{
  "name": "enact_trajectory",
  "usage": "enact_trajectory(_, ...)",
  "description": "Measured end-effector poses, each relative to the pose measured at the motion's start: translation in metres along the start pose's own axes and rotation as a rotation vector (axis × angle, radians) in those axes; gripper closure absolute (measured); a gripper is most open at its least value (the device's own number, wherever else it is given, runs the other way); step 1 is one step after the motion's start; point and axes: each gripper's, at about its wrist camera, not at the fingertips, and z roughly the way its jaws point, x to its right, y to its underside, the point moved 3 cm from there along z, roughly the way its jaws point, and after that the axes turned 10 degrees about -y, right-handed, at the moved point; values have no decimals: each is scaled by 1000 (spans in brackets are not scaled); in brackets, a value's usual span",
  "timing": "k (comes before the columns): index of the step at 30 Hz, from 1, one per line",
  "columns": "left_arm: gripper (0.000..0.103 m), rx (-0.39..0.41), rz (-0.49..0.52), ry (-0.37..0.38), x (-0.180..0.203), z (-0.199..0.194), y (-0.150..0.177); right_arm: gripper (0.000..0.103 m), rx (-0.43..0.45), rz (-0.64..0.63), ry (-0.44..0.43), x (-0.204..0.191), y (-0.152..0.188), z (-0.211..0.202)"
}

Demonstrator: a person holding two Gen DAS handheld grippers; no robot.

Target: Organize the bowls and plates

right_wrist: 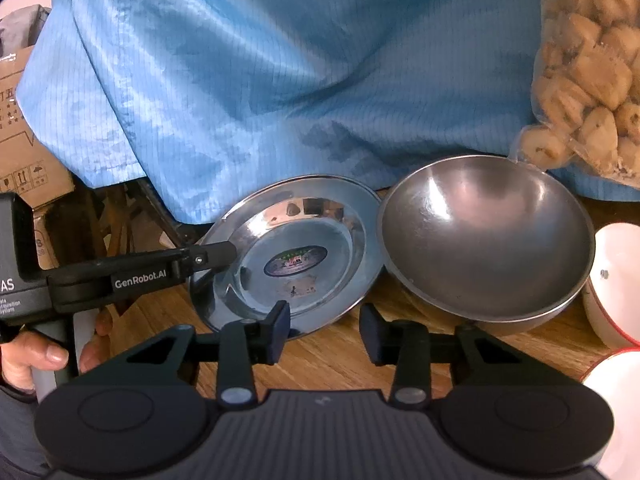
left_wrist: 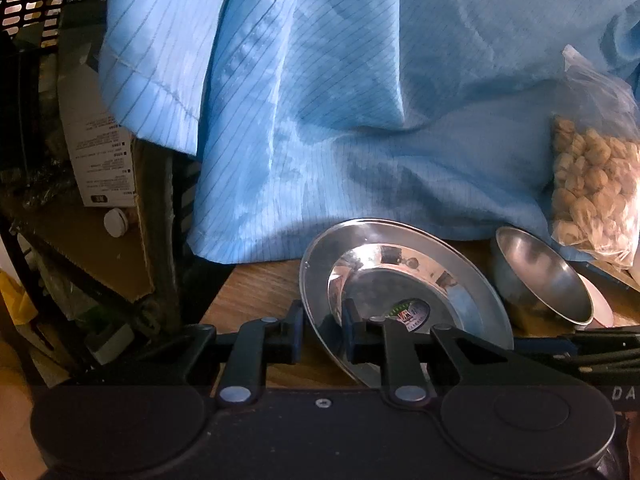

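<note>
Right gripper [right_wrist: 324,330] hangs released above the wooden table [right_wrist: 340,360], just before the steel plate [right_wrist: 280,232]. "GenRobot.AI" marks the left gripper [left_wrist: 322,330], clamped on the plate's tilted rim. Its sticker appears illegible. Beside it sits a steel bowl [right_wrist: 486,236].

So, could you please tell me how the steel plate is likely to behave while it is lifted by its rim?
The steel plate looks polished, so probably slippery. Gripped only at its rim by the left tool, it may pivot. Likely stiff.

"GenRobot.AI" on left gripper [right_wrist: 216,258]
</note>
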Motion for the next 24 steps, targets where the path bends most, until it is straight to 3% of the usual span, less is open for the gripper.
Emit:
enact_trajectory(10,81,15,37,-50,6,-20,14,63,-72,2,-55,2,-2,3)
enact_trajectory(15,81,3,16,-61,3,-31,24,70,-71,13,-83,2,5,-4)
enact_trajectory(24,81,56,50,-75,22,-72,30,71,-41,-13,-100,-9,17,-38)
